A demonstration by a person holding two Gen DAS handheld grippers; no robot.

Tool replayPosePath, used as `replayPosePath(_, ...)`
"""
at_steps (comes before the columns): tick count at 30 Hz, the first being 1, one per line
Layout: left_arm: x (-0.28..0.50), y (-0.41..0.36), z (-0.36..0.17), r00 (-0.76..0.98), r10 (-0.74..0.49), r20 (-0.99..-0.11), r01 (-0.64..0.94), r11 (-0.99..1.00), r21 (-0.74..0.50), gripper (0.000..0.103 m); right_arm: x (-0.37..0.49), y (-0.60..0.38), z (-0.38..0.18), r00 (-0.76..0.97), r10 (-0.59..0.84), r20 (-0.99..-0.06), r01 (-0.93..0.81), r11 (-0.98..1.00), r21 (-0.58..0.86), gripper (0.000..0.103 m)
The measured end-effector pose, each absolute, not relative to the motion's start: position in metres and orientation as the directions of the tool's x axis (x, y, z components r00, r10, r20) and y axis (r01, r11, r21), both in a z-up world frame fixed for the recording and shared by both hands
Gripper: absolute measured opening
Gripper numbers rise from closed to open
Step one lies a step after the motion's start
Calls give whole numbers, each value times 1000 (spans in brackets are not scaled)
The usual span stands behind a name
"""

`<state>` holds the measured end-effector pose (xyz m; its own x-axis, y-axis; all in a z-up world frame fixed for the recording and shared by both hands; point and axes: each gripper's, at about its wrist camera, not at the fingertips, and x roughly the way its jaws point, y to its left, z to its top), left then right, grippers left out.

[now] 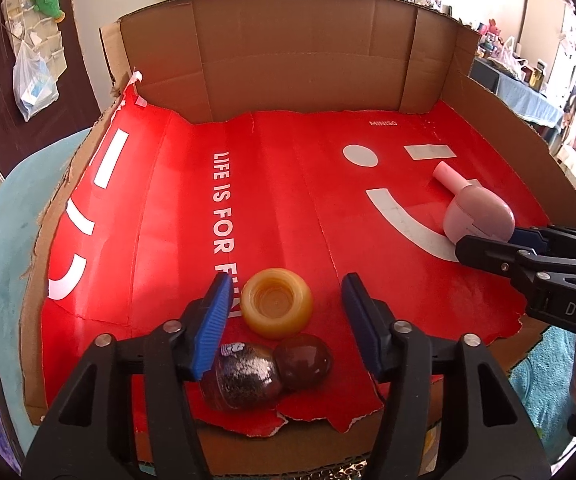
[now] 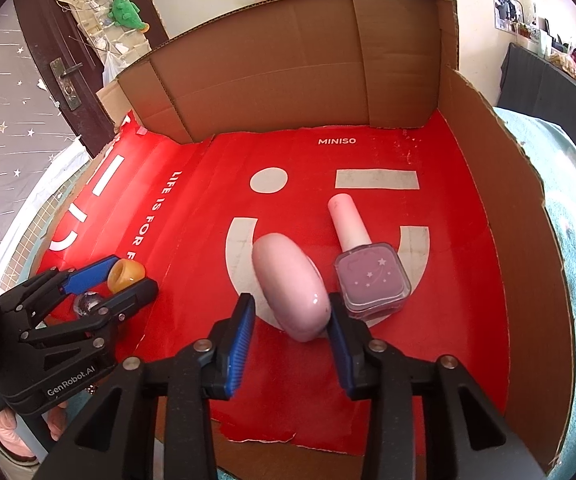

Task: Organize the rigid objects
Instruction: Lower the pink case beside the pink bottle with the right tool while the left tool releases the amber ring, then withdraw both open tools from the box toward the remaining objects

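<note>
Both cameras sit low and close over the open cardboard box with the red printed floor point(image 1: 280, 184), each angled down and forward toward its brown back wall. The left one covers the near-left floor, the right one the right side; each catches the other's black gripper at its edge, sharing the middle floor
</note>
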<state>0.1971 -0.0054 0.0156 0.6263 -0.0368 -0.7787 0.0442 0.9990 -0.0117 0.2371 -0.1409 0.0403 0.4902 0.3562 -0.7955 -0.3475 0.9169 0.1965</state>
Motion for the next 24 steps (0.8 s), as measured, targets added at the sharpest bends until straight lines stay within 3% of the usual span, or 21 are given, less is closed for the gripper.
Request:
replayPosePath(18,178,-3,33,659,-31,-752,36,999,-10,80,216,-148,59,527,394,-753,-370,904,215,67)
replayPosePath(24,170,-1,39,686,-17,-728,21,1000,-3,92,206,-150,69,551,414,-725,-384,897,220,77)
